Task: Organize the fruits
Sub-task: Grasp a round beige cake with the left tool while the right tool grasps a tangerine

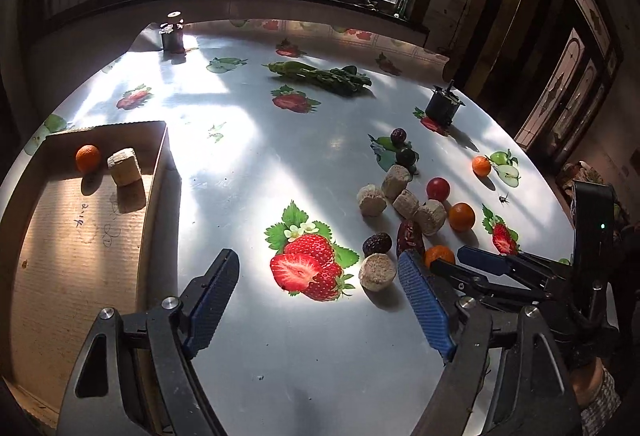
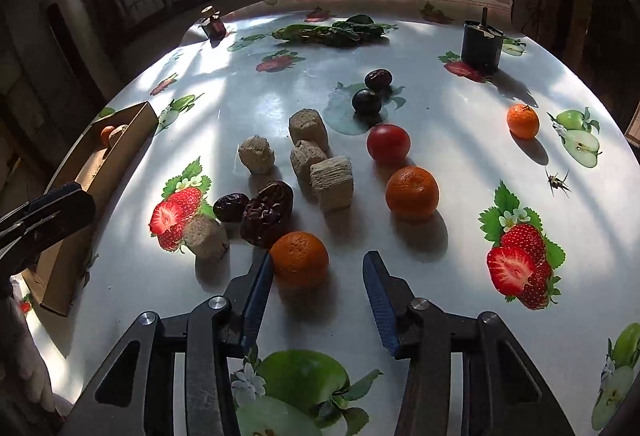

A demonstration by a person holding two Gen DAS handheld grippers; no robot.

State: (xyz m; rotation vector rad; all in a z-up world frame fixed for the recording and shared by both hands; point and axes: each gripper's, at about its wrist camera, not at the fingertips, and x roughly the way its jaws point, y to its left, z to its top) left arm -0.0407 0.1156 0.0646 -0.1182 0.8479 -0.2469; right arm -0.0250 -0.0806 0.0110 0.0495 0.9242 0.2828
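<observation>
My right gripper point(image 2: 318, 270) is open, its fingers on either side of an orange mandarin point(image 2: 299, 259), low over the table. More mandarins point(image 2: 412, 193) point(image 2: 522, 121), a red tomato point(image 2: 388, 142), a dark plum point(image 2: 366, 101), dark dates point(image 2: 267, 214) and several beige cork-like cylinders point(image 2: 332, 178) lie scattered beyond. My left gripper point(image 1: 316, 280) is open and empty above a printed strawberry, near a beige cylinder point(image 1: 377, 271). A cardboard box point(image 1: 80, 236) at left holds one mandarin point(image 1: 87, 157) and one cylinder point(image 1: 125, 166).
Leafy greens point(image 1: 324, 76) lie at the back of the table. A small dark jar point(image 1: 173, 36) stands far left and a black pot point(image 2: 481, 45) far right. An insect point(image 2: 557, 180) sits on the fruit-printed tablecloth. Windows run behind the table.
</observation>
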